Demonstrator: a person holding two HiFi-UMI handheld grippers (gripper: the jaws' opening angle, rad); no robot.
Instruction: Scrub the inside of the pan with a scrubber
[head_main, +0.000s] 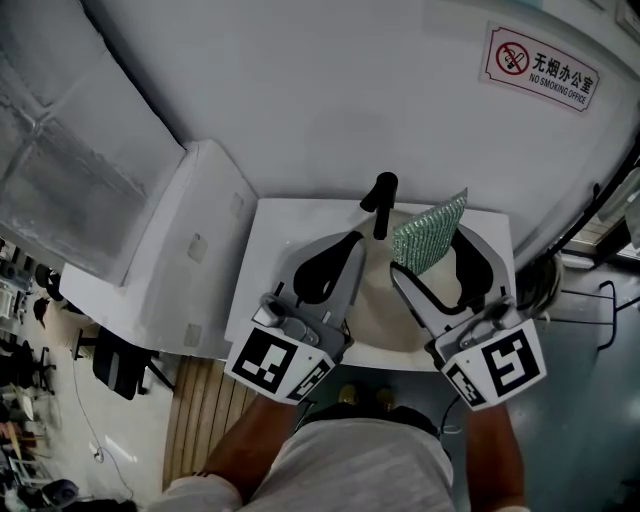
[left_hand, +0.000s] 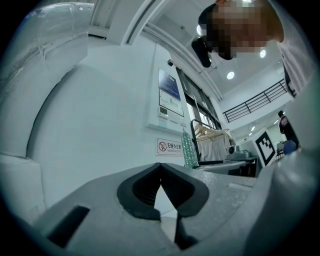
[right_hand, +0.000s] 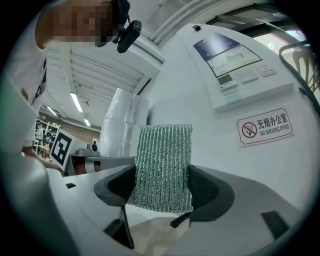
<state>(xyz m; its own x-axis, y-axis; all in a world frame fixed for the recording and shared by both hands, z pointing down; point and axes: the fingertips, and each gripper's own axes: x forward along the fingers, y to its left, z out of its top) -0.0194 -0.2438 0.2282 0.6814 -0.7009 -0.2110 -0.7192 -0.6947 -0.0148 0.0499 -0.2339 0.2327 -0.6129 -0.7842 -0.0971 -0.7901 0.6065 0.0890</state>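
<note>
The left gripper (head_main: 352, 243) is shut tight, its two dark tips meet, and it has nothing in it. The left gripper view shows this best: the tips (left_hand: 160, 166) touch at the top, with only a small gap under them. The right gripper (head_main: 432, 252) is closed on the green scrubber (head_main: 430, 232). The scrubber stands up out of the jaws, and both pads press on its sides. The pan (head_main: 378, 300) sits on the white bench (head_main: 268, 235), under and between the two grippers. Its black handle (head_main: 380, 203) sticks up at the far side. Only the head view shows the pan and its handle well. The grippers cover most of it, so you cannot see its whole rim. The right gripper view shows the scrubber (right_hand: 162, 150) up close, and only a pale bit low between the jaws. All three views show the no-smoking sign (head_main: 543, 68) on the far wall
</note>
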